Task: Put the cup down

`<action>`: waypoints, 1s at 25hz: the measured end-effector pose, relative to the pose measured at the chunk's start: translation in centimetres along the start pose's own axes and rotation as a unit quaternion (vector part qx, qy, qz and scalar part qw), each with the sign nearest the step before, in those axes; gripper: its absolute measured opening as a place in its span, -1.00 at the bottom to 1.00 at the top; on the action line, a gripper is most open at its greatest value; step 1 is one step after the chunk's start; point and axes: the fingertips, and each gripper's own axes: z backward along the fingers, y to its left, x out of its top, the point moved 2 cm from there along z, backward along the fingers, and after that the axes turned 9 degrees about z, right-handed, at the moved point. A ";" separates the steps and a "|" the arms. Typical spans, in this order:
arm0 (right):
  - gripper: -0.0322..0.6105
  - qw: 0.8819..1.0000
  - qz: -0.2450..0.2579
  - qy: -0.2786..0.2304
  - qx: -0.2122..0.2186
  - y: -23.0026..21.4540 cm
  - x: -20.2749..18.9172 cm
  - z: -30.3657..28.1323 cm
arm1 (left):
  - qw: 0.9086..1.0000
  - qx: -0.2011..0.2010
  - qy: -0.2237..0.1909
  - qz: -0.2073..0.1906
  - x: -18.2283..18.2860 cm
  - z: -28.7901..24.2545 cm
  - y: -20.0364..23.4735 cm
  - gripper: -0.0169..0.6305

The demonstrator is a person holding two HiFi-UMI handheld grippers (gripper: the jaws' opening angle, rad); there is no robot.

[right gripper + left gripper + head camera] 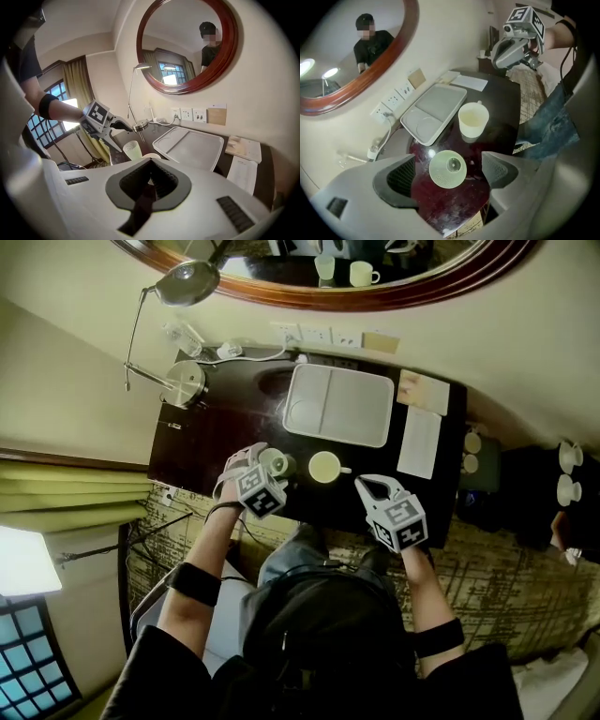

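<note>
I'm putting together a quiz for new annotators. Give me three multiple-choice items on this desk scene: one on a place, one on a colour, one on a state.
1. Where does the green cup stand?
A. on the floor
B. on the dark table, between the left gripper's jaws
C. on a sheet of paper

2. What colour is the tray?
A. red
B. black
C. white

3. How is the right gripper?
A. shut, empty
B. wide open
C. shut on a cup

Key: B, its pads stand apart either side of the cup; C, it shows white in every view; A, its pads meet with nothing between.
</note>
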 end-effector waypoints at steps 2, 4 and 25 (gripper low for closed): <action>-0.89 1.000 -0.004 0.004 -0.012 -0.3 -0.3 -0.6 | 1.000 -0.009 0.009 -0.017 -0.7 -1.3 0.7 0.43; -0.89 1.000 -0.014 0.006 -0.023 -0.2 -0.2 -1.1 | 0.999 -0.021 0.012 -0.033 -1.0 -2.1 1.0 0.43; -0.89 0.997 -0.060 0.036 -0.041 1.1 -0.8 -3.0 | 0.995 -0.084 0.020 -0.043 -0.7 -6.2 0.4 0.24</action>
